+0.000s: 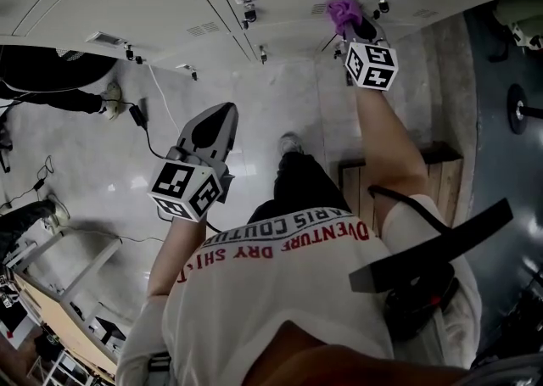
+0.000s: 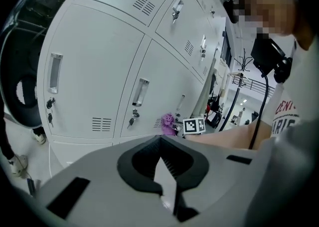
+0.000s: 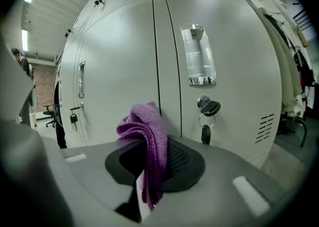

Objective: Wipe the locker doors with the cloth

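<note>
Cloth (image 3: pixel 148 130), one, clamped in right gripper (image 3: pixel 153 157)

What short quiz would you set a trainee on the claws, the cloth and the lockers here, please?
1. True or false: the left claw grips the cloth.
2. What hangs below the lock nearest the right claw? A, a key; B, a glove; C, a brush.
3. Fill in: the cloth's colour is ____.
Key: 1 false, the right claw is shut on it and the left claw is shut on nothing; 2 A; 3 purple.
</note>
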The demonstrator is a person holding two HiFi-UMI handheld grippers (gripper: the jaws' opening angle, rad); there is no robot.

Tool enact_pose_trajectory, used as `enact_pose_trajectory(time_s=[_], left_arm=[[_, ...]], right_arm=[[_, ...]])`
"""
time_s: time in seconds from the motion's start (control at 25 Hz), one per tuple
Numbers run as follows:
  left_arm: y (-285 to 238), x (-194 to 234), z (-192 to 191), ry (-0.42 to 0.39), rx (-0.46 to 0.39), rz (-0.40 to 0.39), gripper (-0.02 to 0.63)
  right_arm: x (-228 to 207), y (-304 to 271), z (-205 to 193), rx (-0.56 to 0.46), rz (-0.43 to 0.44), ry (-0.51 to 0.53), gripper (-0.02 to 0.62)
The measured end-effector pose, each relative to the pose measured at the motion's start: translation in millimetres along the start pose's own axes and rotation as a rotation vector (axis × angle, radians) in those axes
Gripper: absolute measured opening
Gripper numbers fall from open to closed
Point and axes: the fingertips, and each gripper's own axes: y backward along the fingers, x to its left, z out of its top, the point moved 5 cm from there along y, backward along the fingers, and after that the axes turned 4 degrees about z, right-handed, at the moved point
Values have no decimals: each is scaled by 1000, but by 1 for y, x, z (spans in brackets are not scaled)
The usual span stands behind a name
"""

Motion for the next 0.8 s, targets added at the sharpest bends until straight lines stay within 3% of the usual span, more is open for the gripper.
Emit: enact_pose_trajectory(time_s=[0.12, 0.24, 0.4, 0.56, 0.8], left_arm=[[17, -14, 11, -22, -17, -24, -1], [54, -39, 33, -50, -53, -69, -2], [126, -91, 62, -84, -115, -134, -2], [215, -160, 82, -153, -142, -186, -1], [352, -257, 96, -163, -166, -294, -1]], right_arm=[[16, 28, 20, -23, 57, -30, 51], [55, 93, 60, -53, 181, -12, 51], [122, 216, 127, -84, 299, 1, 51], [190, 355, 189, -104, 356, -38, 51], [271, 541, 244, -38, 399, -25, 51]])
